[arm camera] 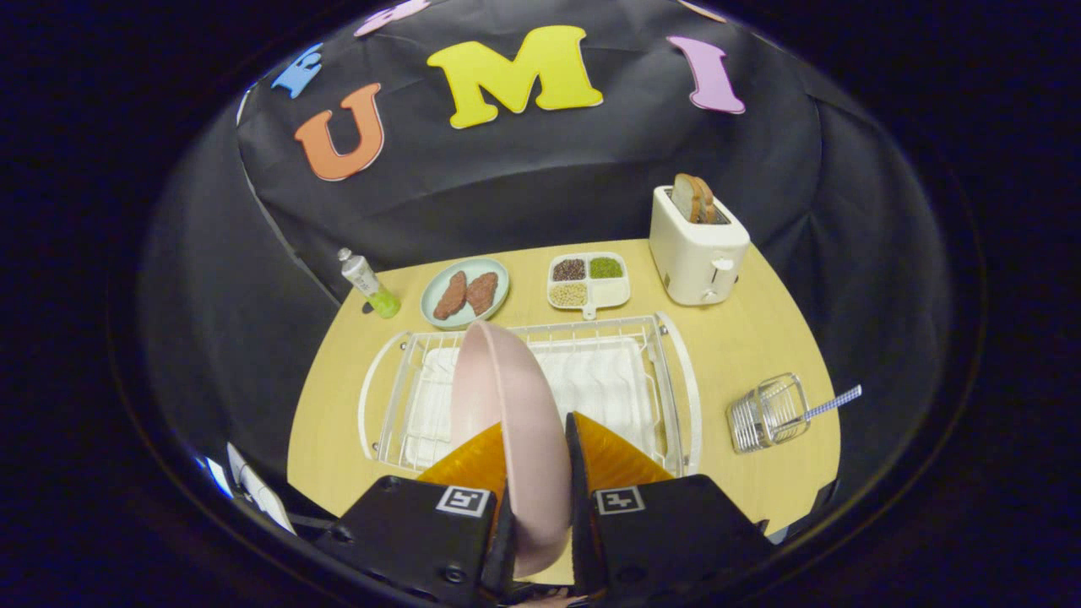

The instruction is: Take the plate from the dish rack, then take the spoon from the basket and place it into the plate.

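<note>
Here the gripper (pixel 536 473) has its two fingers closed nearly together on the edge of the pink plate (pixel 507 405), one pressing each face, so the plate stands on edge between them and reaches forward past the tips. It looks stiff and smooth, probably a light plastic or melamine piece, though glazed ware cannot be ruled out; either way a slick rim pinched at one spot may swivel or slide, so a firm grip well in from the rim seems wise. Just beyond the fingers, beneath and behind the plate, sits the white wire rack (pixel 667 380); whether the plate's lower edge touches it cannot be told. To the right of the fingers, well apart from the rack, a wire basket (pixel 767 414) holds the spoon (pixel 832 404), whose thin handle pokes out the far side. That slim, rigid handle is the likely place to take it.
</note>
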`<state>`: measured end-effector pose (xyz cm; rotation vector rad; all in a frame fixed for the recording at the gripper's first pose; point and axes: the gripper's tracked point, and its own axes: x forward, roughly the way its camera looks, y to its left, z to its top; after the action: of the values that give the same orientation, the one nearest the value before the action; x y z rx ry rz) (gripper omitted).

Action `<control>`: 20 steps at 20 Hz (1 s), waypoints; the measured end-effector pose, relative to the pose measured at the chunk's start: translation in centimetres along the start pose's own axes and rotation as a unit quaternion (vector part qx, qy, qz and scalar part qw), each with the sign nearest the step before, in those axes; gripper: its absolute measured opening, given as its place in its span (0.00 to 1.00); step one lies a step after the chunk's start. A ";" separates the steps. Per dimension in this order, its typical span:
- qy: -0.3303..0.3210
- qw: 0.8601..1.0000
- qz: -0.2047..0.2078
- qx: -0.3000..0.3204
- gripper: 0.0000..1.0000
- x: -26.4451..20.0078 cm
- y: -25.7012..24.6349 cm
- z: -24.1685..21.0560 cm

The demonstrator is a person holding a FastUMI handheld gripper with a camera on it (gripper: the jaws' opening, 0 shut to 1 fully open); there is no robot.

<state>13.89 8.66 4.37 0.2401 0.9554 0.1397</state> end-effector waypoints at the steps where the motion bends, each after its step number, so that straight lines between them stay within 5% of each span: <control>1: 0.001 1.000 0.011 0.014 0.32 -0.3 -1.0 -1.2; 13: 0.070 0.976 0.130 0.159 0.32 4.1 -9.3 -18.8; 20: 0.088 0.961 0.169 0.201 0.33 7.1 -10.2 -20.4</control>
<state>1.31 3.25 -15.23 0.7785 1.1098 0.2842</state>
